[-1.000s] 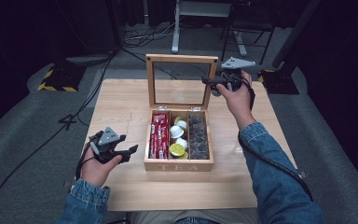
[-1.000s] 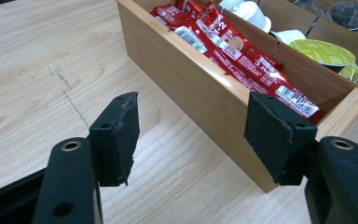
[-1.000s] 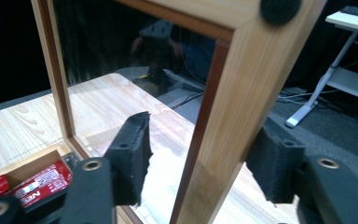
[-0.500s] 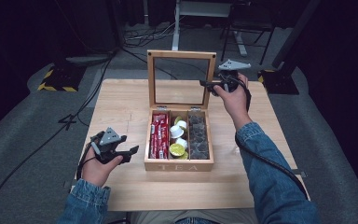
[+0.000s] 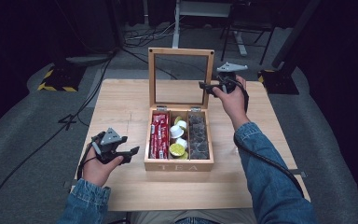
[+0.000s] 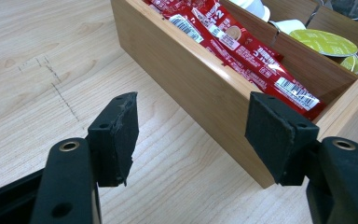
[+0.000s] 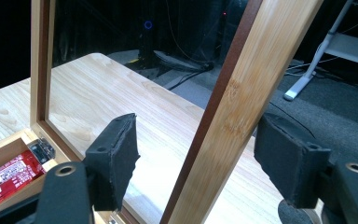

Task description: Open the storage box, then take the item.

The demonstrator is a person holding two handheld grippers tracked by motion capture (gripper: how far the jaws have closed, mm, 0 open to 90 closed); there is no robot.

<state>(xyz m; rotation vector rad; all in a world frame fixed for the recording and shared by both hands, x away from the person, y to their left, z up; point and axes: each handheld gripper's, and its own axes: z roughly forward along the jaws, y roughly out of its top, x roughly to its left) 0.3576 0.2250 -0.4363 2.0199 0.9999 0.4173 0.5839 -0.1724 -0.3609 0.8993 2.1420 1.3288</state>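
A wooden tea box (image 5: 179, 164) stands on the table, its glass-paned lid (image 5: 181, 52) raised upright. Inside lie red sachets (image 5: 159, 135), round capsules (image 5: 177, 149) and dark packets (image 5: 198, 137). My right gripper (image 5: 206, 87) is open at the lid's right edge. In the right gripper view that frame bar (image 7: 233, 107) stands between the spread jaws of my right gripper (image 7: 200, 154), with gaps on both sides. My left gripper (image 5: 131, 151) hovers open just left of the box. In the left gripper view, the box's side wall (image 6: 200, 79) lies ahead of my left gripper (image 6: 196, 126), with the red sachets (image 6: 242, 46) behind it.
The light wooden table (image 5: 121, 102) has bare room left and right of the box. Grey carpet, cables (image 5: 135, 39) and a black-and-yellow striped block (image 5: 56, 77) lie beyond the far edge. A white stand's legs (image 5: 240, 37) rise at the back.
The lid's top edge has risen a little as it swung more upright, and my right gripper has shifted slightly left along its right edge. The left gripper has stayed put.
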